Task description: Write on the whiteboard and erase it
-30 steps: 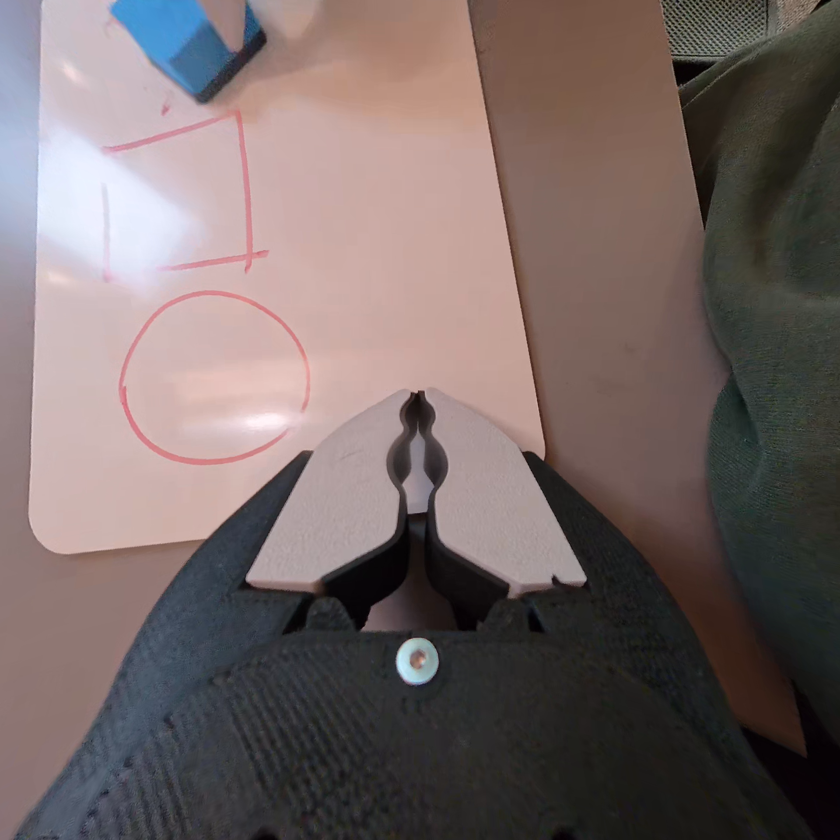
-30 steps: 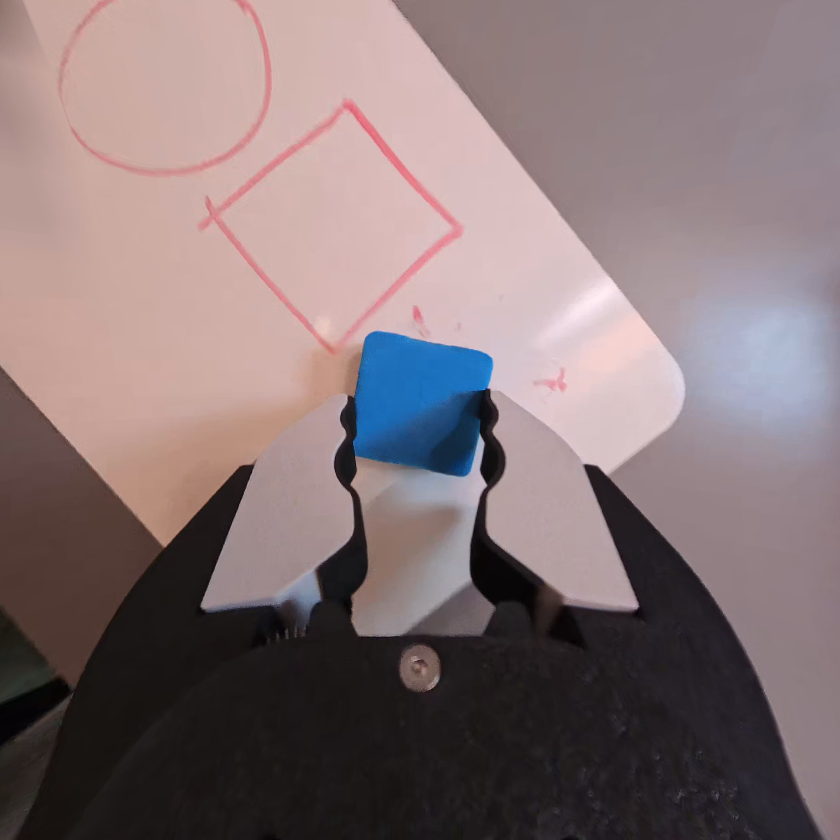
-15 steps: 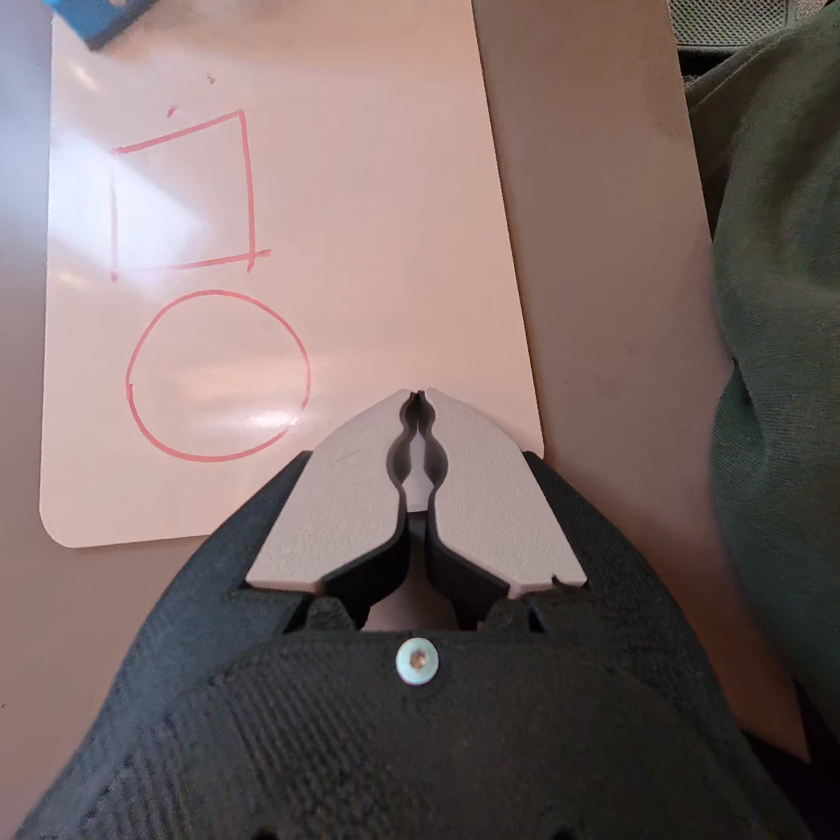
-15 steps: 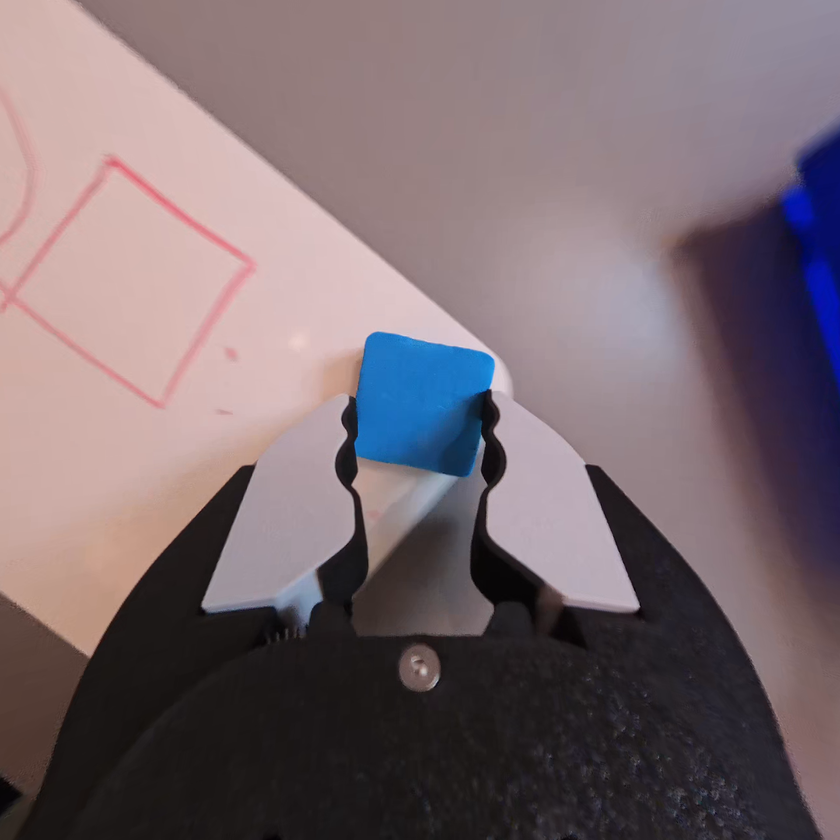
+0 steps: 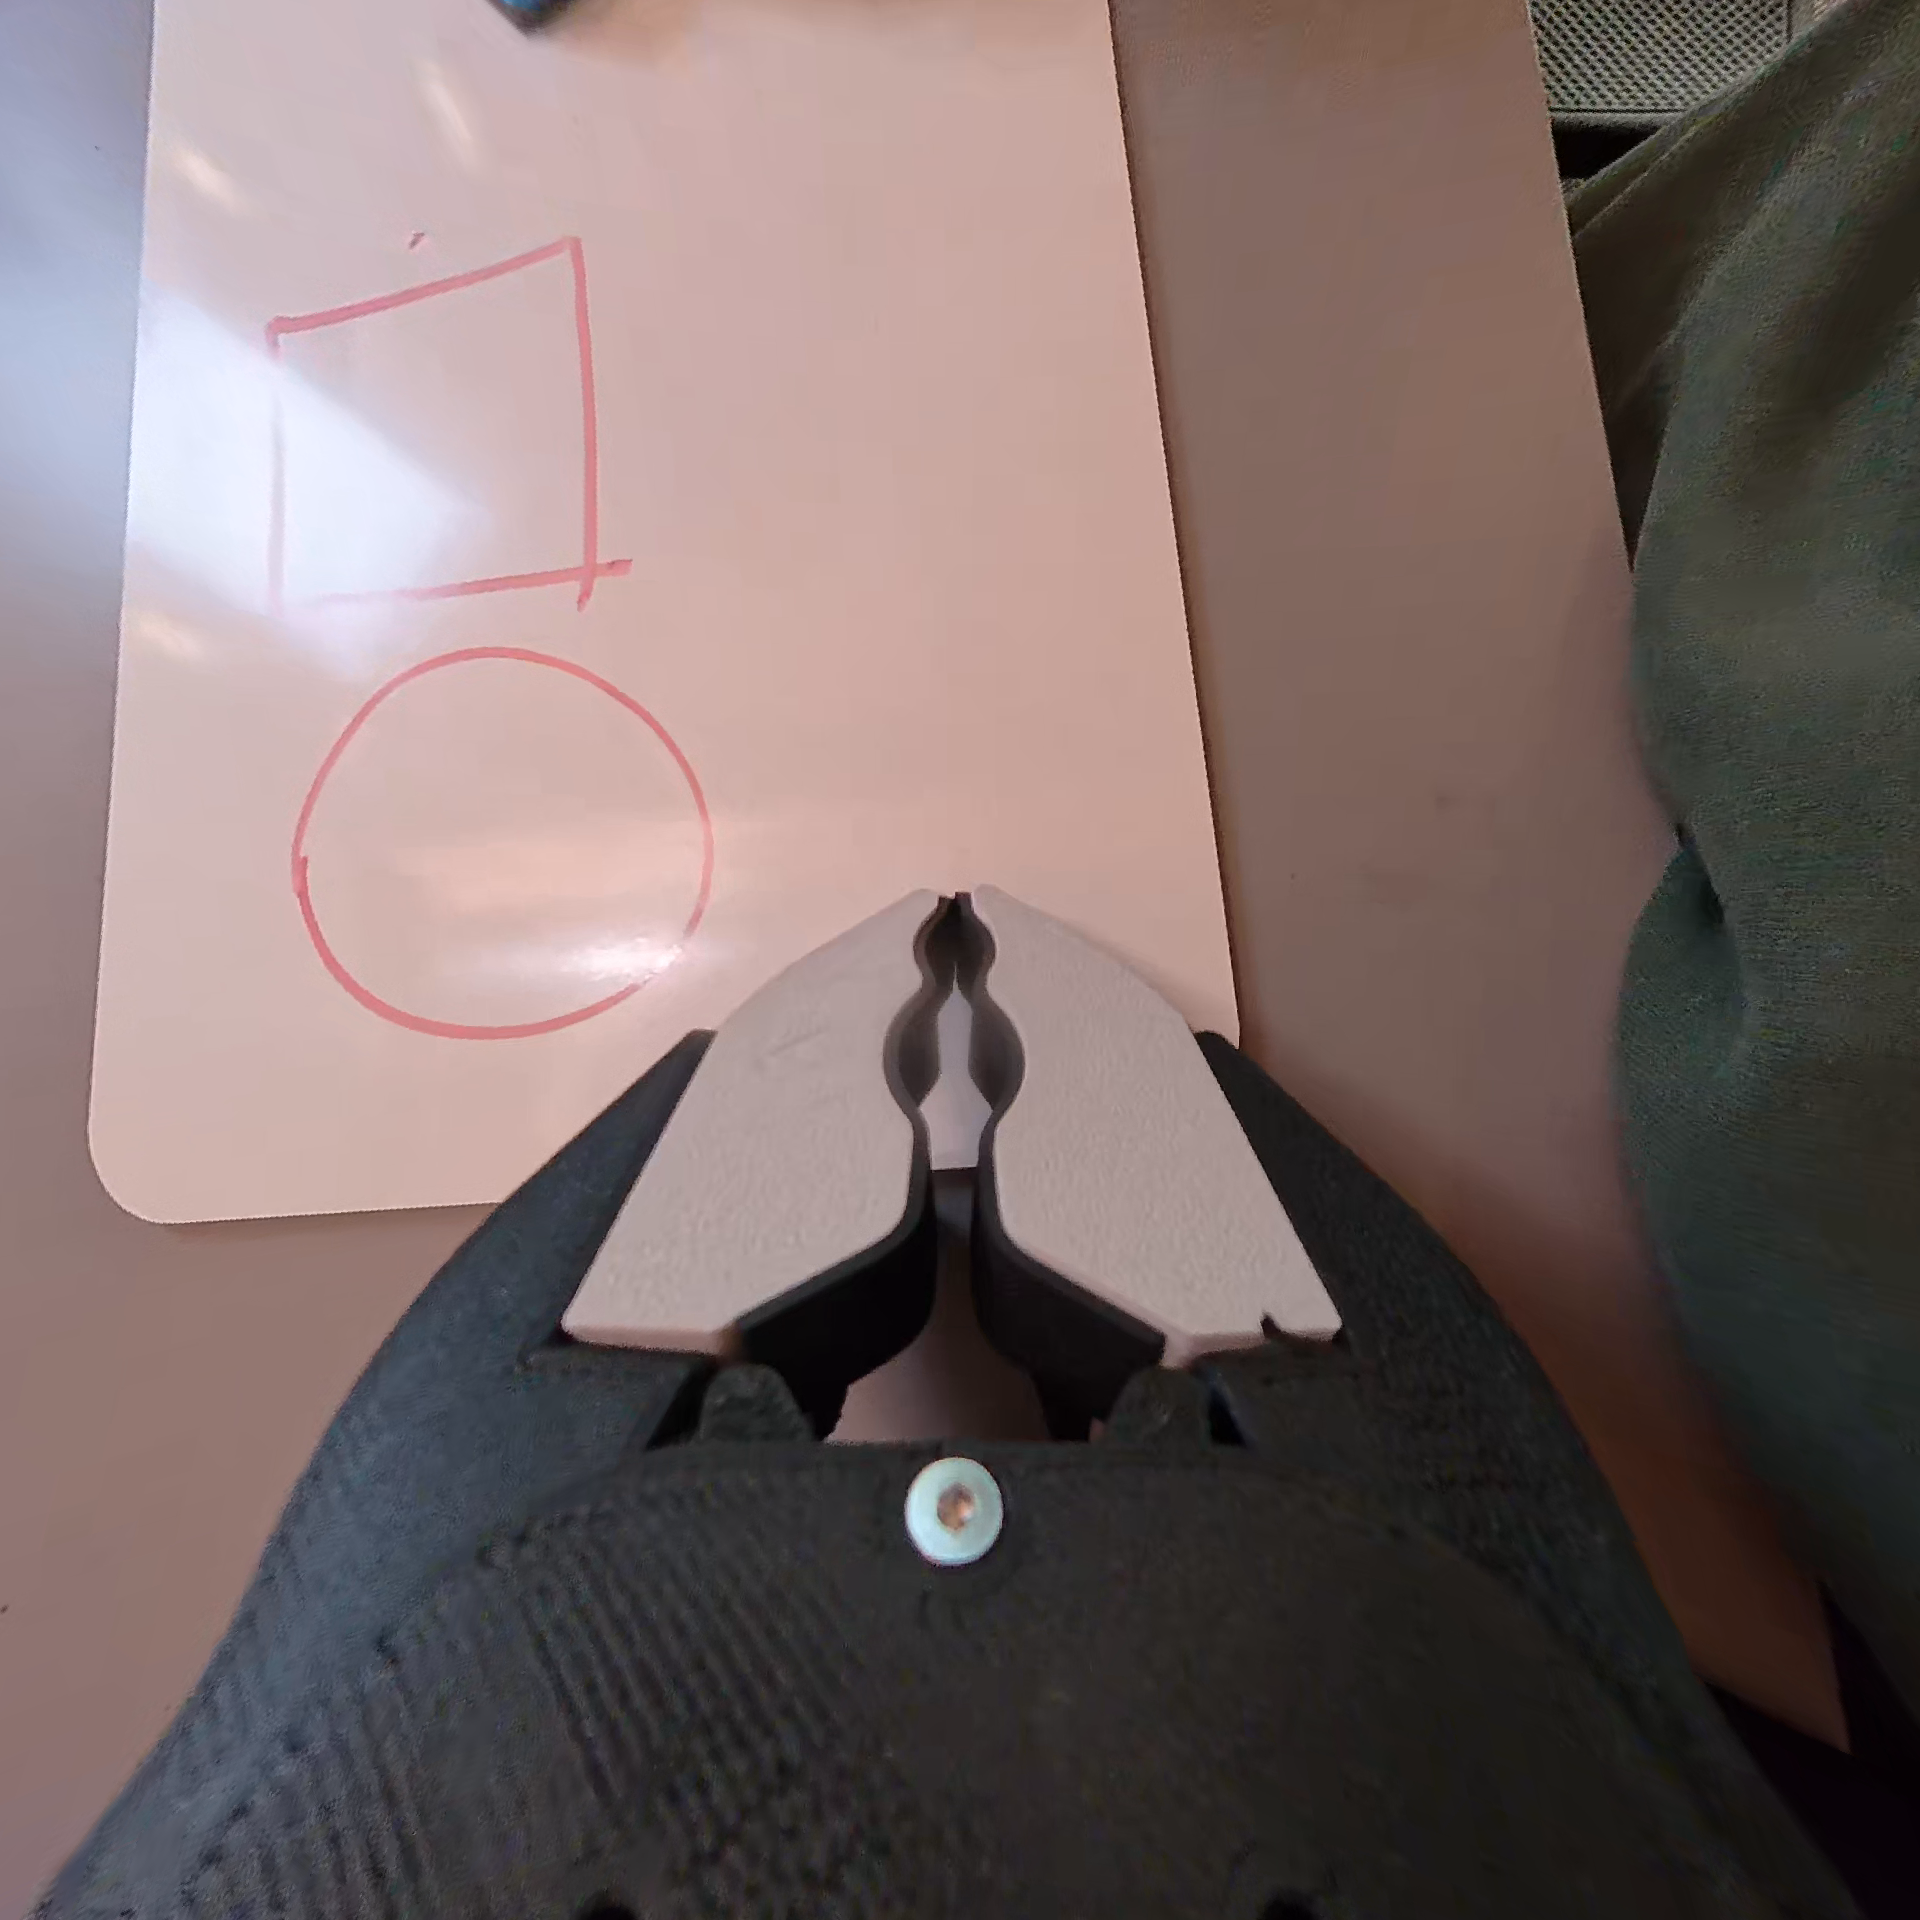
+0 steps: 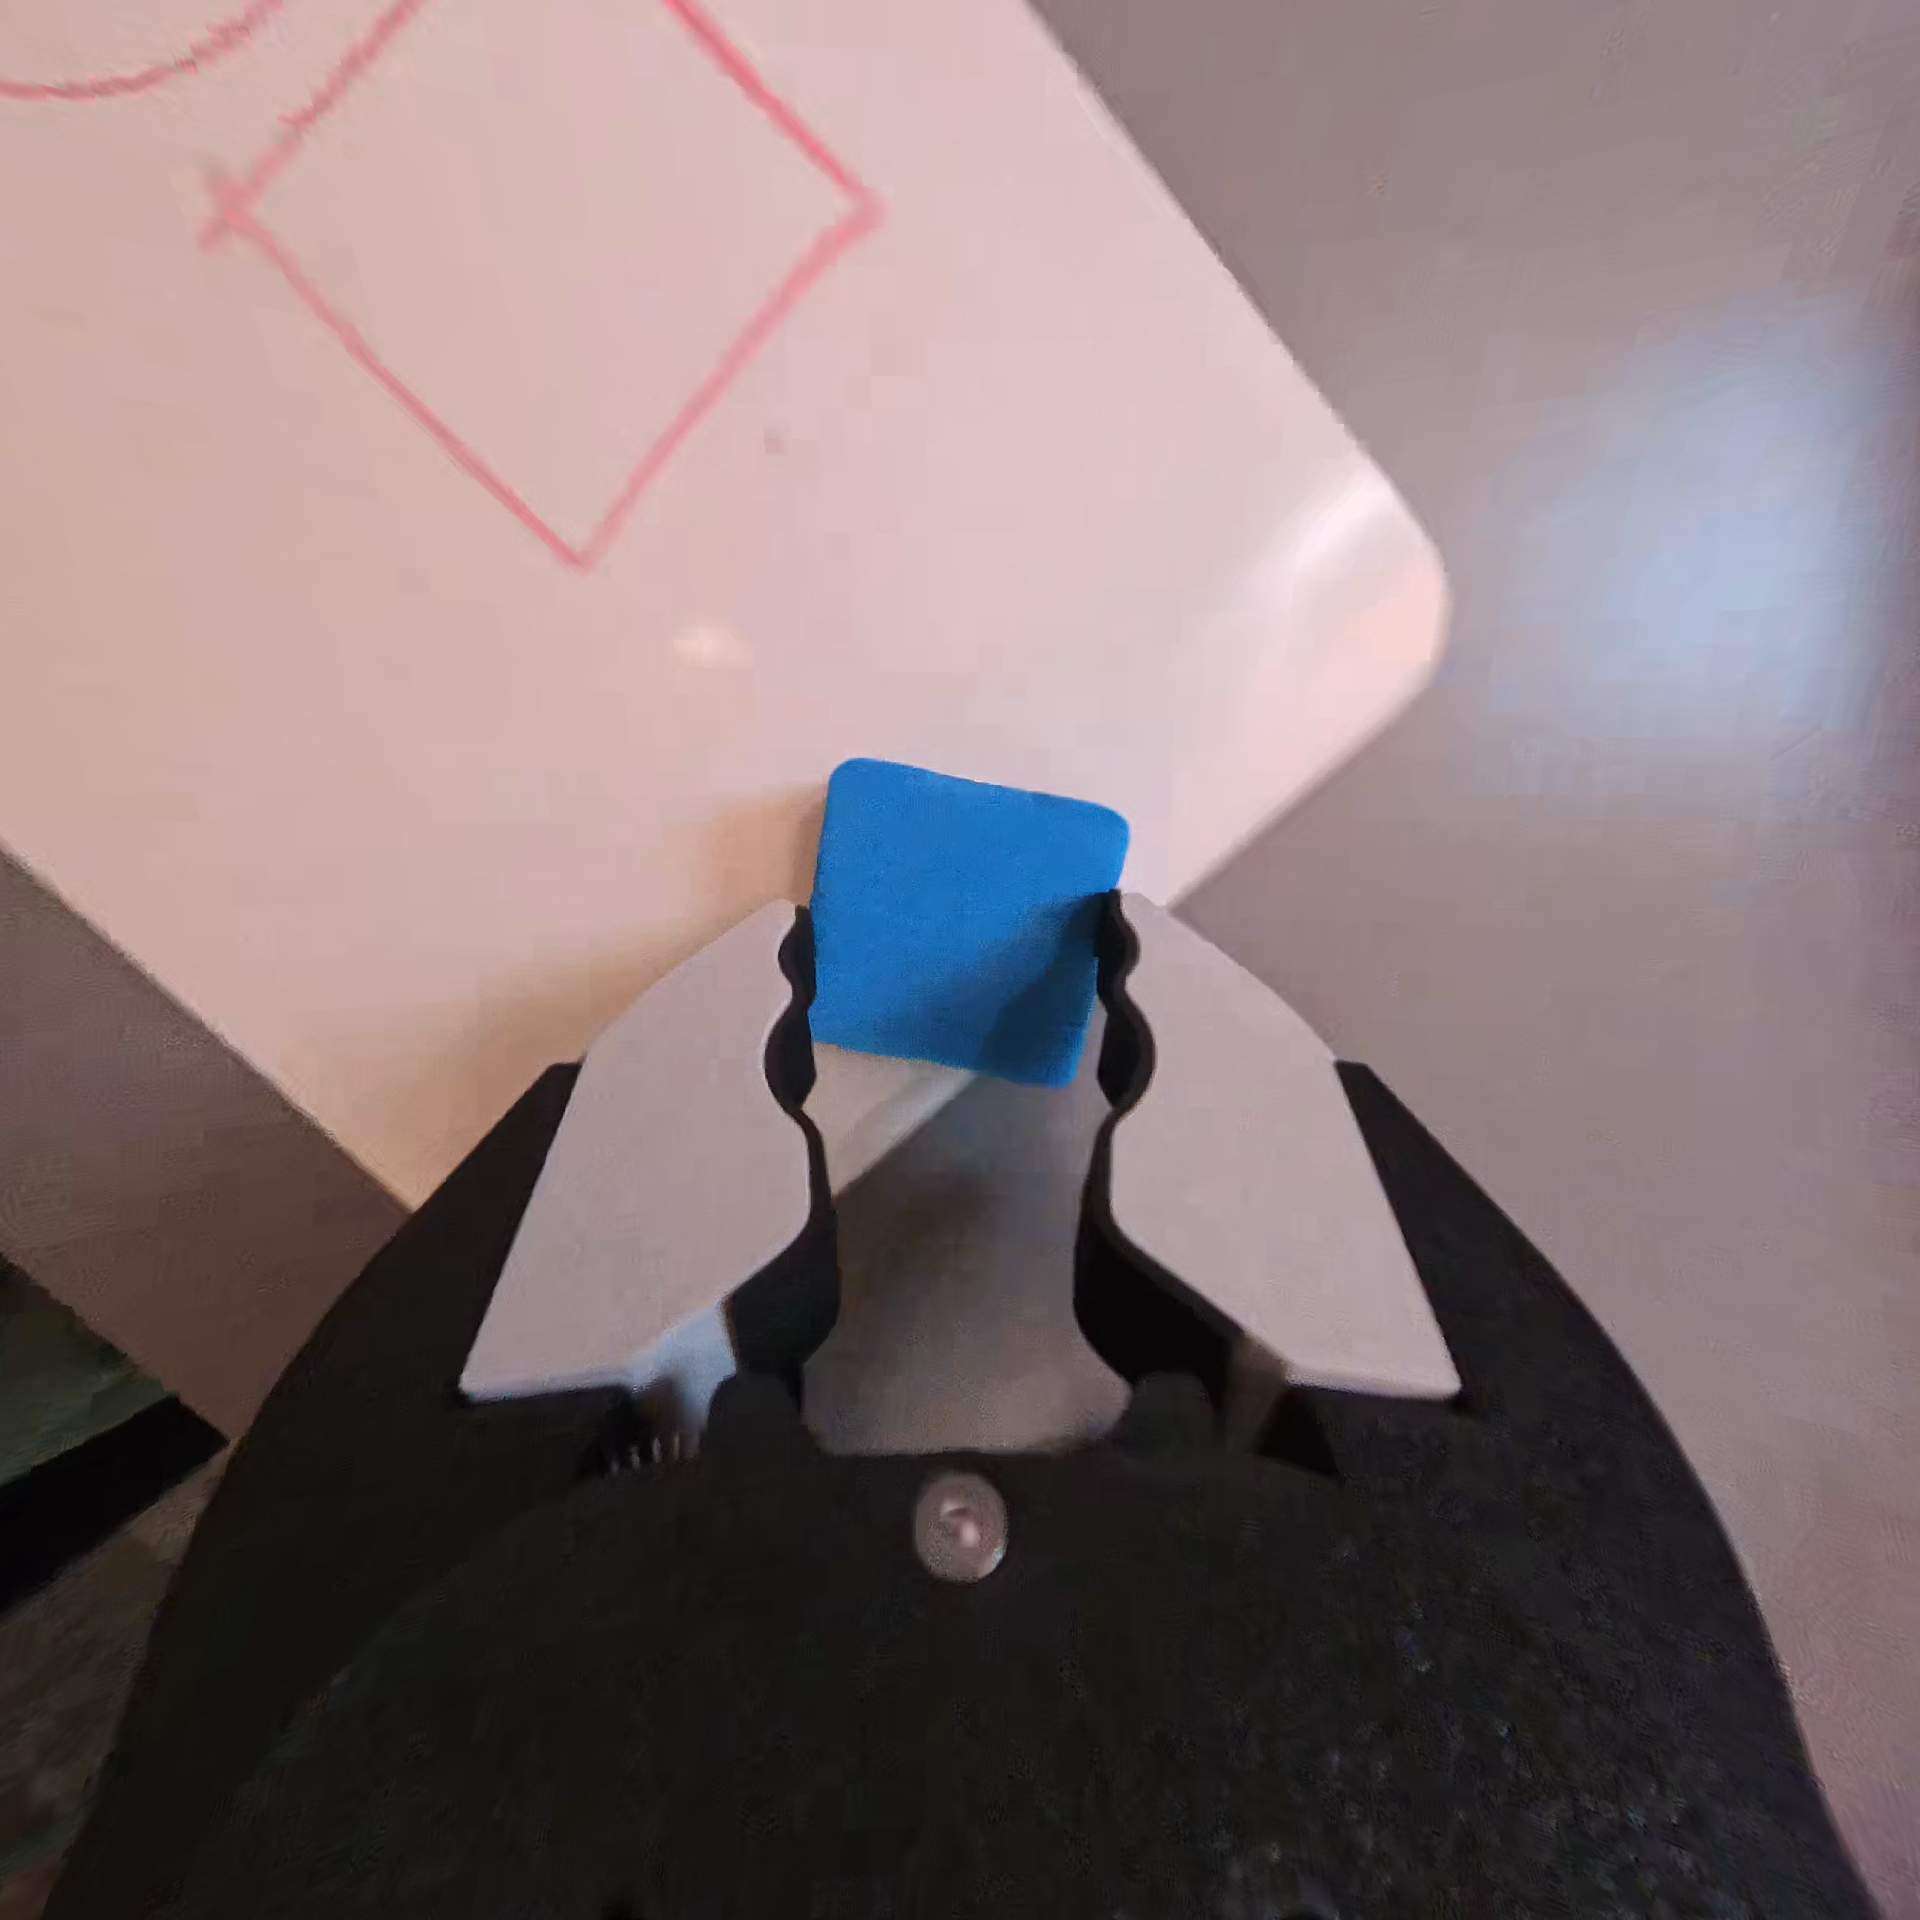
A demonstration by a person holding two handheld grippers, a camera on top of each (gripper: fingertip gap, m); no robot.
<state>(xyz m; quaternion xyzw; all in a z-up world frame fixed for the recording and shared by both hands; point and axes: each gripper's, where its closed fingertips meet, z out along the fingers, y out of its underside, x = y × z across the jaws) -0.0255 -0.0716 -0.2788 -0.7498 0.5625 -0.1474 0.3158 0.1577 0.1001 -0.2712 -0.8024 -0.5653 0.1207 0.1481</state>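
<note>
Right gripper (image 6: pixel 956 935): its fingers are clamping a blue eraser (image 6: pixel 961 914), both pads pressing on the block's sides, and holding it over the near corner of the whiteboard (image 6: pixel 1039 540), which is lying flat on the counter (image 6: pixel 1610 987). Beyond and to the left of the fingertips, a red square (image 6: pixel 561 270) is standing intact; farther still, an arc of a red circle (image 6: pixel 125 73) is showing at the frame edge.

Left gripper (image 5: pixel 956 899): its fingers are closed together on nothing, hovering over the board's near right edge. Ahead and left of the tips lie the circle, then the square.

Progress: the writing appears finished; erasing appears barely begun, with both shapes remaining to be wiped.
</note>
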